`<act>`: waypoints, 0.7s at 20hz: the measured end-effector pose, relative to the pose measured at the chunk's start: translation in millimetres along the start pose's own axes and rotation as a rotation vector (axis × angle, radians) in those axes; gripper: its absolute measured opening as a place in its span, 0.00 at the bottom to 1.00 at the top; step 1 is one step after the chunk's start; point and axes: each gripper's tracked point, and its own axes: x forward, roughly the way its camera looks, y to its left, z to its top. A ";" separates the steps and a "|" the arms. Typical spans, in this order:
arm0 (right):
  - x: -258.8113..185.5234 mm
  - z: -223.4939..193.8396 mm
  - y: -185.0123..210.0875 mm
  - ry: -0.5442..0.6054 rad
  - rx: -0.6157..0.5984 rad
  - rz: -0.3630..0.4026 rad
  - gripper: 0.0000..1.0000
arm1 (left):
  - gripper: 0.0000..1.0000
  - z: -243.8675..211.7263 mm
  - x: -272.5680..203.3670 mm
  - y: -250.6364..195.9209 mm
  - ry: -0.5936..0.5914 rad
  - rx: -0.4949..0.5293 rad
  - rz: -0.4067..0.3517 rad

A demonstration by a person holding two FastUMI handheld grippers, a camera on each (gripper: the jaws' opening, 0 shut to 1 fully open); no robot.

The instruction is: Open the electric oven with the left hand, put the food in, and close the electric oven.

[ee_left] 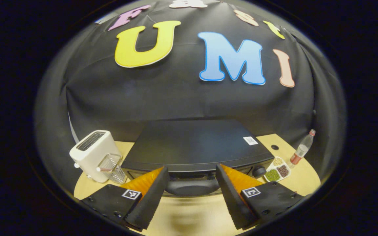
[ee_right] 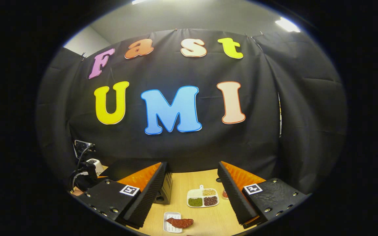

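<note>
Left gripper view: my left gripper [ee_left: 191, 183] is spread wide, grasping nothing, fingers flanking the oven handle [ee_left: 192, 187] on the closed electric oven [ee_left: 195, 146], mid-tabletop [ee_left: 192, 213]. I judge the handle rigid and smooth; take it at centre, expect hinge resistance. Toaster [ee_left: 92, 154] and glass holder [ee_left: 112, 167] crowd one side, sectioned dish [ee_left: 277, 169] and bottle [ee_left: 302, 150] the other; open room in front for the door.

Right gripper view: right gripper [ee_right: 192, 191] also released, empty. Food [ee_right: 179, 223] lies on a small white tray [ee_right: 168, 217], near edge; looks soft, light. Grab the tray rim, I think.
</note>
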 end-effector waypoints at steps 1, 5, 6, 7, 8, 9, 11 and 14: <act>2.5 -0.9 1.9 0.003 -0.001 0.002 1.00 | 0.96 -3.1 3.5 -0.3 0.009 -0.003 -0.002; 5.0 -4.8 12.3 0.017 -0.017 0.023 1.00 | 0.96 -14.9 13.4 -0.3 0.042 0.017 -0.001; 4.4 -5.2 14.3 0.019 -0.022 0.027 1.00 | 0.97 -15.9 17.1 -0.4 0.033 0.026 -0.001; 3.8 -5.0 16.0 0.020 -0.026 0.032 1.00 | 0.96 -16.5 17.8 0.2 0.034 0.023 0.000; 3.1 -5.7 17.7 0.020 -0.030 0.036 1.00 | 0.96 -16.4 17.1 0.5 0.031 0.015 0.002; 2.0 -6.3 18.8 0.021 -0.033 0.037 1.00 | 0.96 -18.1 15.1 0.1 0.034 0.009 0.006; -0.3 -6.2 19.3 0.022 -0.028 0.038 1.00 | 1.00 -21.1 8.0 -0.8 0.033 0.016 0.013; -5.0 -6.4 20.2 0.019 -0.025 0.039 1.00 | 0.92 -34.7 -6.8 -1.4 0.040 0.016 0.010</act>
